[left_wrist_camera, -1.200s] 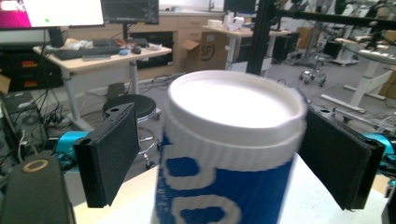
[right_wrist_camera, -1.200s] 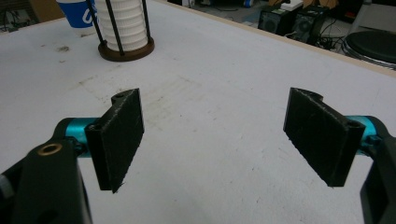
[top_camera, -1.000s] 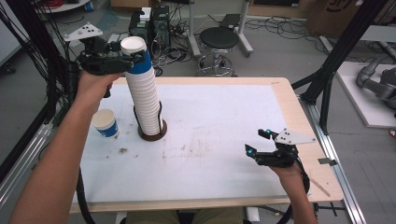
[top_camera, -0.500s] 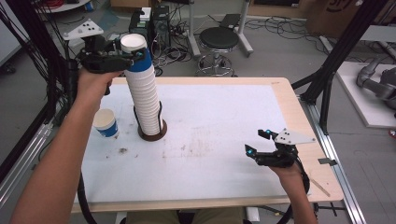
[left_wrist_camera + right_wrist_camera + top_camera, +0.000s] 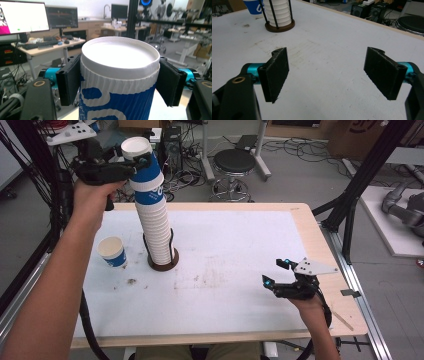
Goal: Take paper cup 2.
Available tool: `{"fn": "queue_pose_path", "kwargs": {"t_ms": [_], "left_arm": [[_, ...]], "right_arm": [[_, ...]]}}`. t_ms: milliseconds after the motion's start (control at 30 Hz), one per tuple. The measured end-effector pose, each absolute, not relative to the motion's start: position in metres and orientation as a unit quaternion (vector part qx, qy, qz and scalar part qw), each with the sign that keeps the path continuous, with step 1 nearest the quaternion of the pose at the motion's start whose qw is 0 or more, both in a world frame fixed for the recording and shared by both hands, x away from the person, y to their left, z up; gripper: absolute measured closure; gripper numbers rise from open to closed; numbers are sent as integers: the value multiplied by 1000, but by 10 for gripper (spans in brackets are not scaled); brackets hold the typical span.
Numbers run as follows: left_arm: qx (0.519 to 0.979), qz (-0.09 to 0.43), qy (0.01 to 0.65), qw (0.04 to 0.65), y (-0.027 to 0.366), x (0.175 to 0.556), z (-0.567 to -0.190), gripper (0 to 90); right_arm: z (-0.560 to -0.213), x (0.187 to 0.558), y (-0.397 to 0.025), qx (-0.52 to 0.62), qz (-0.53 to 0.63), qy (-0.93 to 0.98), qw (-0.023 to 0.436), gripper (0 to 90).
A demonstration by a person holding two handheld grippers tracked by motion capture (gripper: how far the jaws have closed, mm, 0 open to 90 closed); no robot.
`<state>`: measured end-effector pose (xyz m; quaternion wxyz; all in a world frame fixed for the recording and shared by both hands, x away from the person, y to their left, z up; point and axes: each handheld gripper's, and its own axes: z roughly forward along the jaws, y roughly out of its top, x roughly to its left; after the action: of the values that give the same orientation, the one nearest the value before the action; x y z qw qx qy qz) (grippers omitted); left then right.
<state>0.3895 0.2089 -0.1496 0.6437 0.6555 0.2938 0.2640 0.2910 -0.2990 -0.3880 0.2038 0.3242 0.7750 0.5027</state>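
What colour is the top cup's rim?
White, above a blue-printed wall; the top cup shows best in the left gripper view.

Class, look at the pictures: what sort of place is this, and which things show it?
Probably a lab or workshop: computer monitors on a desk, loose cables across the floor, and a work table inside a black metal frame.

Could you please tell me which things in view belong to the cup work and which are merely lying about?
In use: tall stack of white-and-blue paper cups; round brown cup holder; single paper cup; left gripper.

Lying about: black round stool; right gripper, open, idle.
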Motion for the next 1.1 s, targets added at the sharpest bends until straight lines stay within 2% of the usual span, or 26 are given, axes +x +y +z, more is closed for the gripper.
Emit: {"fn": "queue_pose_path", "kwargs": {"t_ms": [633,867,1100], "left_arm": [[643,279,260,664,220,354,-117,289],[648,289,258,655,234,336,-122,289],[641,285,254,666,256,316,-142,289]], "right_arm": [[-388,291,-297,323,501,777,204,206],[-388,291,-296,321,499,779,203,207],[-388,291,-295,320,500,779,202,207]]}}
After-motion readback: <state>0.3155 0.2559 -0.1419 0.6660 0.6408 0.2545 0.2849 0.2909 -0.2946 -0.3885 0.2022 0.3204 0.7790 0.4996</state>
